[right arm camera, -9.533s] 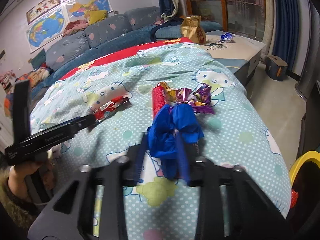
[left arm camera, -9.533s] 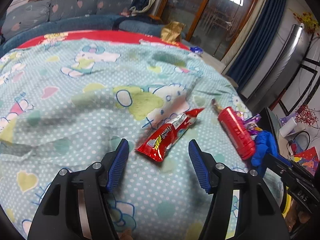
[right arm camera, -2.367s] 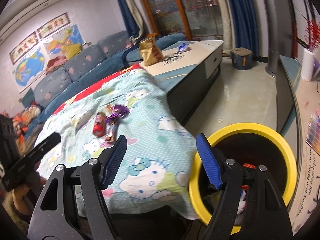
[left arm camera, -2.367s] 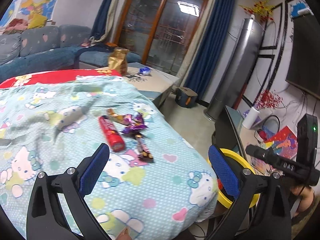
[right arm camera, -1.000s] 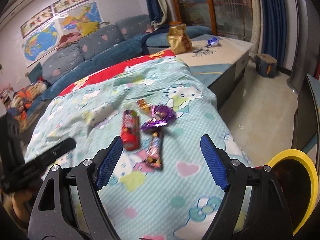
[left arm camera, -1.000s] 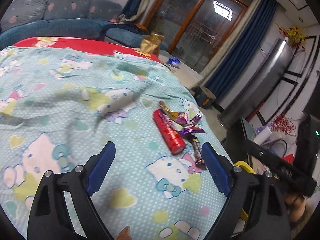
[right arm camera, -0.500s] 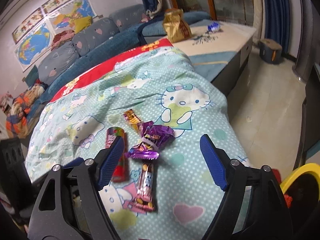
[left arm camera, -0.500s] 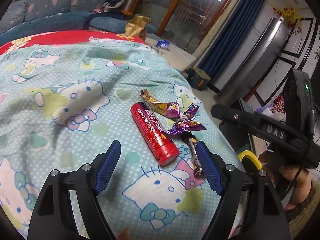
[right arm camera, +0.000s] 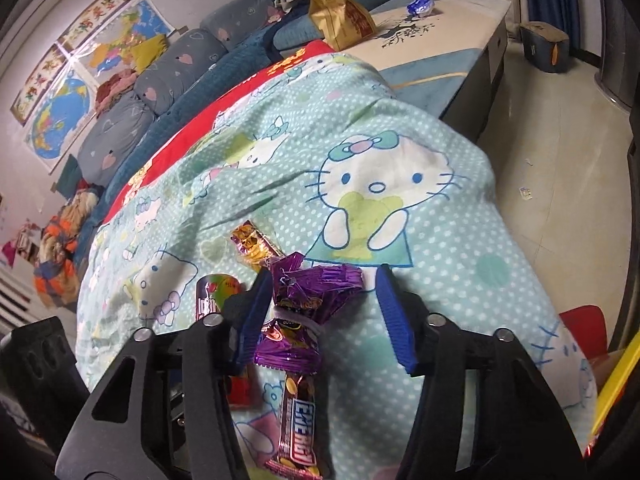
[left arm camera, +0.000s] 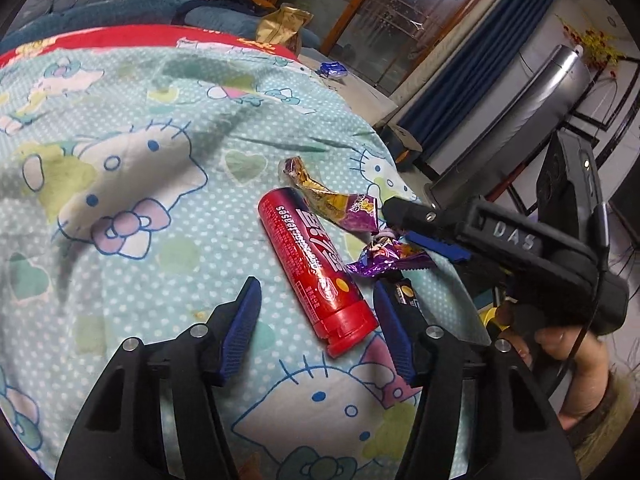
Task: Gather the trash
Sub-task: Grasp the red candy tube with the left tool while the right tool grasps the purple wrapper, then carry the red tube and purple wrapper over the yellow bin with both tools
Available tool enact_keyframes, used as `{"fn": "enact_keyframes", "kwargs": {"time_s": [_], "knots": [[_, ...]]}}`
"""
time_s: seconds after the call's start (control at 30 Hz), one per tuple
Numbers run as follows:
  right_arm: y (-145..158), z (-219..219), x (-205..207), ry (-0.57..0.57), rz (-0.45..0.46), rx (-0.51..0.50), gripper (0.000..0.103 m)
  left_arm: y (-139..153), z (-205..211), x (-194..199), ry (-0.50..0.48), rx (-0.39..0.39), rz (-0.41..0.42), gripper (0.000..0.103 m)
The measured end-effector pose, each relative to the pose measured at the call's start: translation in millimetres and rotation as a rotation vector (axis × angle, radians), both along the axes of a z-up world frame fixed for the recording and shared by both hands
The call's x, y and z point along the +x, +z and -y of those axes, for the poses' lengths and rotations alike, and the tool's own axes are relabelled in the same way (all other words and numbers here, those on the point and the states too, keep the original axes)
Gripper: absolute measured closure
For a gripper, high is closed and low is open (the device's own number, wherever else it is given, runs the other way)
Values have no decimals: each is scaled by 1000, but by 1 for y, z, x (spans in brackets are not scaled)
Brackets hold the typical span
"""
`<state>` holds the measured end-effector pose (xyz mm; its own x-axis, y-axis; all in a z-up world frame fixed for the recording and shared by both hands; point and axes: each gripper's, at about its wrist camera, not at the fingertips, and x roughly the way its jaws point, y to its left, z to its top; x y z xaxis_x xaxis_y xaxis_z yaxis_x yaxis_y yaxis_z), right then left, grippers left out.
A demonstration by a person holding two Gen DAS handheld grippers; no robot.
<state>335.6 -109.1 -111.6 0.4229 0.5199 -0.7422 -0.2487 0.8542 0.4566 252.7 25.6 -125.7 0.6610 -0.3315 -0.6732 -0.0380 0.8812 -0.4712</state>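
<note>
A red candy tube (left arm camera: pixel 314 266) lies on the Hello Kitty bedspread (left arm camera: pixel 132 184). My left gripper (left arm camera: pixel 316 300) is open, its jaws either side of the tube's cap end. Beside it lie a gold-purple wrapper (left arm camera: pixel 336 204) and a crumpled purple wrapper (left arm camera: pixel 386 258). My right gripper (right arm camera: pixel 322 294) is open around the purple wrapper (right arm camera: pixel 310 292); it also shows in the left wrist view (left arm camera: pixel 416 228). A brown candy bar (right arm camera: pixel 298 420) lies just below the purple wrapper. The red tube (right arm camera: pixel 212 292) is partly hidden behind the right gripper's left finger.
A yellow-rimmed bin (right arm camera: pixel 616 376) stands at the bed's right edge. A low cabinet (right arm camera: pixel 440 36) holds a gold bag (right arm camera: pixel 340 16) and a blue wrapper (right arm camera: pixel 420 4). A blue sofa (right arm camera: pixel 168 80) runs behind the bed.
Both grippers have moved closer to the trash. The left now straddles the red tube's cap end and the right now straddles the purple wrapper.
</note>
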Motion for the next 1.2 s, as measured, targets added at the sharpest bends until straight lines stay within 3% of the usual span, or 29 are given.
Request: {"fn": "enact_keyframes", "kwargs": {"time_s": [0.07, 0.23, 0.5, 0.67, 1.2], "knots": [[-4, -1, 0, 3, -17, 29, 66, -1, 0, 0, -1, -17, 0, 49], [-2, 9, -8, -15, -10, 97, 70, -9, -5, -2, -18, -79, -3, 66], [26, 12, -41, 14, 96, 56, 70, -2, -12, -31, -18, -75, 41, 68], [37, 6, -67, 56, 160, 24, 70, 8, -22, -58, 24, -30, 69, 70], [48, -1, -130, 112, 218, 21, 71, 47, -43, -123, 83, 62, 160, 71]]}}
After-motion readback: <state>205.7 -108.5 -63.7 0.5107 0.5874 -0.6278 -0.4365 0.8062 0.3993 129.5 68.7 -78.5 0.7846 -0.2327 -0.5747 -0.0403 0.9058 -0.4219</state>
